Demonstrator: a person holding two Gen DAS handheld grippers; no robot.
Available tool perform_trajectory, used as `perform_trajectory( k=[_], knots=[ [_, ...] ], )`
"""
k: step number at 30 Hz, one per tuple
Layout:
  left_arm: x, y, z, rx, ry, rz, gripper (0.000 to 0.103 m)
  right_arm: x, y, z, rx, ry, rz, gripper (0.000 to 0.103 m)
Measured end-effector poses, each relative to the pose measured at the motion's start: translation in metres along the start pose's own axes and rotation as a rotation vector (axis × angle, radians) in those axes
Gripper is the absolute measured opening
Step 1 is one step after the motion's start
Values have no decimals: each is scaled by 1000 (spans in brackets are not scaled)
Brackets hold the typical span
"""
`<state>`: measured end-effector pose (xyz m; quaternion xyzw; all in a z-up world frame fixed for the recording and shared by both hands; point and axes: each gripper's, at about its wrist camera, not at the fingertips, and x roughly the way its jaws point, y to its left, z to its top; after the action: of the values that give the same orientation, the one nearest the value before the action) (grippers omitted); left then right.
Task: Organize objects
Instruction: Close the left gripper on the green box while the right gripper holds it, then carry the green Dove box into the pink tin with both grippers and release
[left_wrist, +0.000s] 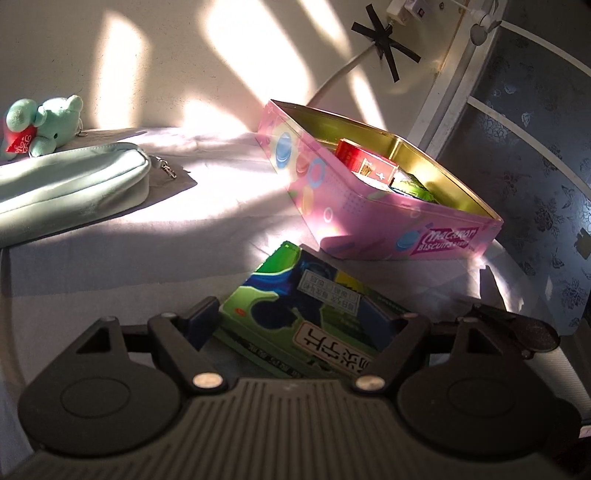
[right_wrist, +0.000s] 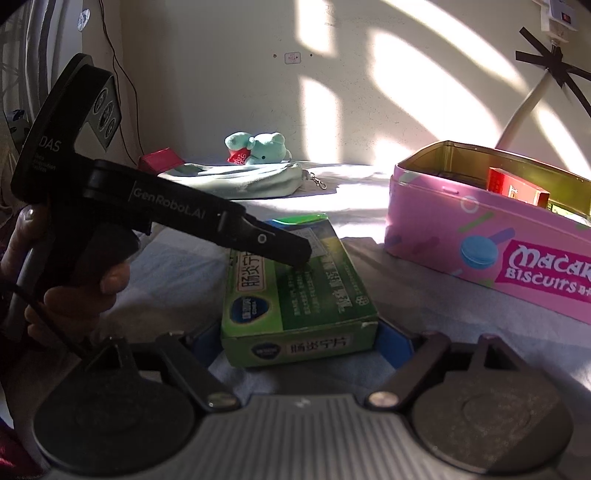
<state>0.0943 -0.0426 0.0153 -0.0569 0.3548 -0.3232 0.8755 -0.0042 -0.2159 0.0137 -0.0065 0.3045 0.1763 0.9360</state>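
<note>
Now | left gripper (left_wrist: 306, 325) apparently clamps green box (left_wrist: 295, 295) | right gripper (right_wrist: 301, 339) straddles it, grip unclear

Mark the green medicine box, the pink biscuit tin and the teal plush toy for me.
green medicine box (right_wrist: 295, 295): right wrist view, top face.
pink biscuit tin (left_wrist: 369, 221): left wrist view, long outer wall.
teal plush toy (right_wrist: 264, 147): right wrist view, body.

Looks like a home, prob. a bedroom: soft cloth-covered surface (left_wrist: 229, 206) w/ sun patches, plain wall behind. Plush toy (left_wrist: 44, 123) and mint pouch (left_wrist: 70, 184) lie by its far left edge; pink biscuit tin (left_wrist: 354, 206) towards the right edge. Taped cable (left_wrist: 384, 44) on wall, frosted patterned door (left_wrist: 535, 166) at right.
</note>
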Motion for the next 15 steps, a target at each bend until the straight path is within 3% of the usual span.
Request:
perform_trajectory(
  k=[4, 11, 15],
  knots=[
    [-10, 7, 11, -77, -11, -27, 77, -12, 0, -1, -1, -73, 5, 84],
    [-25, -36, 56, 62, -128, -25, 77, -43, -15, 27, 5, -241, -38, 84],
    [-15, -52, 90, 80, -172, -65, 78, -57, -33, 52, -13, -331, -94, 85]
  ],
)
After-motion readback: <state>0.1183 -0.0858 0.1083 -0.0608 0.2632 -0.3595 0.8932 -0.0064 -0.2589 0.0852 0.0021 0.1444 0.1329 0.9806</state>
